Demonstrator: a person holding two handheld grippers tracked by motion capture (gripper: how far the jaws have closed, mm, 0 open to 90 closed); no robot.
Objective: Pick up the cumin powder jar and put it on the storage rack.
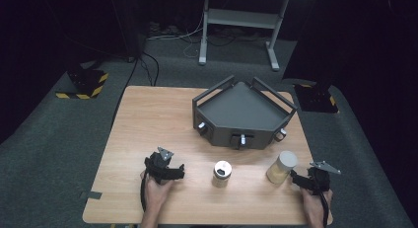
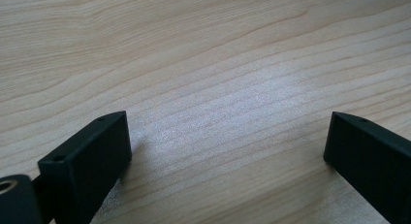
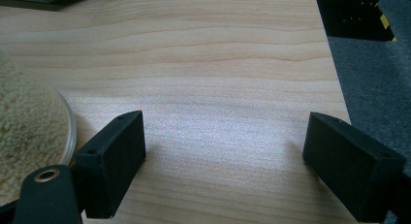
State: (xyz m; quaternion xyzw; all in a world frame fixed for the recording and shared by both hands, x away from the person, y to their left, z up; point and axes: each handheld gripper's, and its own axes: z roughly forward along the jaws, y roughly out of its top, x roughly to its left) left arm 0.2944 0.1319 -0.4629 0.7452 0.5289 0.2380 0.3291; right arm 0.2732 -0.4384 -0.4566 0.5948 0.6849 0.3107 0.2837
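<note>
i have the left gripper [image 1: 172, 171] low over the near left part of the wooden table [image 1: 148, 119], held in the person's left hand [image 1: 156, 188]. in the left gripper view its jaws stand wide apart with bare wood grain between them, so it is released and grasps nothing. the right gripper [image 1: 295, 177] sits at the near right corner in the right hand [image 1: 315, 201], just beside the jar of pale grains [image 1: 281, 167]. in the right gripper view its jaws are also spread with only tabletop between them; the jar [image 3: 29, 132] lies outside the left jaw, close to it, and i cannot tell whether they touch. nothing is gripped there either. that jar stands upright near the right edge of the table, in front of the dark grey tray [image 1: 244, 109]. a smaller jar with a white lid [image 1: 222, 173] stands upright between the two grippers, well apart from each. the tray rests on the far right half of the table, its knobbed front facing me
</note>
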